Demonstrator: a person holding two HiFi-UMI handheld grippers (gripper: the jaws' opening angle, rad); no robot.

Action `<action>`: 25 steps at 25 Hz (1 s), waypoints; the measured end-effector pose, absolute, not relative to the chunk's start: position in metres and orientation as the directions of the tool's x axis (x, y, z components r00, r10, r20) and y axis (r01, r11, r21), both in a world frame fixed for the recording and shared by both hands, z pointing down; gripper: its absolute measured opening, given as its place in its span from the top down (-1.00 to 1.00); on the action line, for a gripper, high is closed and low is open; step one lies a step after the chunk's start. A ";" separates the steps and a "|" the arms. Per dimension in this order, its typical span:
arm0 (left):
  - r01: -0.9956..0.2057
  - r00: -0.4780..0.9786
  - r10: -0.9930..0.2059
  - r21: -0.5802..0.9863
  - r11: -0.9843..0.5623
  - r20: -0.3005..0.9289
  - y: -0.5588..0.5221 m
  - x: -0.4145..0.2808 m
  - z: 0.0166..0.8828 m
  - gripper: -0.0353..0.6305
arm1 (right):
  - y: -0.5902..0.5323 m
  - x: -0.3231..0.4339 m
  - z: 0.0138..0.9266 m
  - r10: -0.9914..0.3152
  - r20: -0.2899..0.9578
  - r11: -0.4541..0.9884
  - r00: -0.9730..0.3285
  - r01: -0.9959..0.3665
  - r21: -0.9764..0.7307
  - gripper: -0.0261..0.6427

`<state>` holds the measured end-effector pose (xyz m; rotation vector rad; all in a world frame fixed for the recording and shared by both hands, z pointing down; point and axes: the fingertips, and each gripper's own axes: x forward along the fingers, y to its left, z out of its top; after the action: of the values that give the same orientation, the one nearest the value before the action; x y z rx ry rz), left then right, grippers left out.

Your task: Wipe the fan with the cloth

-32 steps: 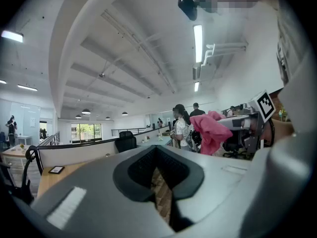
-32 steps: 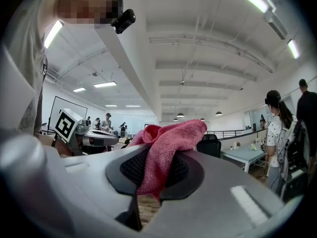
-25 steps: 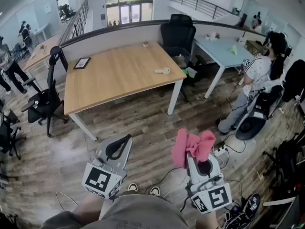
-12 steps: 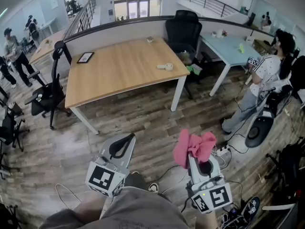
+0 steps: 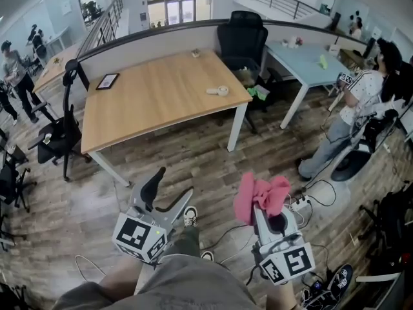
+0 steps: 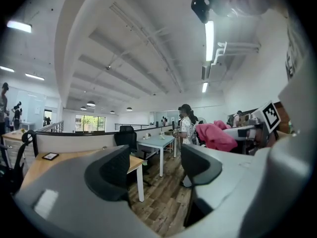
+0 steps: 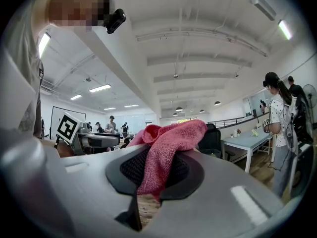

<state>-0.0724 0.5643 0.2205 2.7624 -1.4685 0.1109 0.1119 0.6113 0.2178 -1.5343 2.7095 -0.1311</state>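
The fan [image 5: 221, 91] is small and pale and lies on its side near the right-hand edge of the wooden table [image 5: 155, 105], well apart from both tongs. Close to the table's far left corner lies a small dark frame [image 5: 108, 81]. A black chair [image 5: 242, 41] stands behind the table.

The pink cloth [image 5: 261, 196] is pinched in the right tongs [image 7: 158, 168]. Their dark pads are closed on one fold, and the rest bunches up above and forward of the tips. The left tongs [image 5: 171, 187] are opening, the pads already far apart, and nothing is between them except a view of the wooden floor [image 5: 193, 154].

The step in hand looks like the approach, as no wiping has started. To do it well, walk up to the table's near right corner, so the fan sits in front of both tongs and needs no long reach. Keep the right tongs firmly shut, since only a fold is caught and the loose bulk could pull free when it drags on the fan. The fan looks light and would likely skid under a wipe. The wide left tongs are best used to take its handle or pin it down first. Then bring the loose bunch of cloth, not the hard tips, against it. Another person [image 5: 352, 105] stands off to the right, clear of the path.
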 end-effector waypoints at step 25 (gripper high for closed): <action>-0.769 0.625 -0.760 -0.030 -0.639 0.179 0.264 -0.130 0.248 -0.06 | 0.302 0.045 0.229 -0.872 0.109 0.472 -0.477 -0.879 -0.064 0.74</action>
<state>-0.1304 0.2641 0.2476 2.7870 -1.3123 0.2720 0.0446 0.3022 0.2293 -1.6359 2.7469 -0.1781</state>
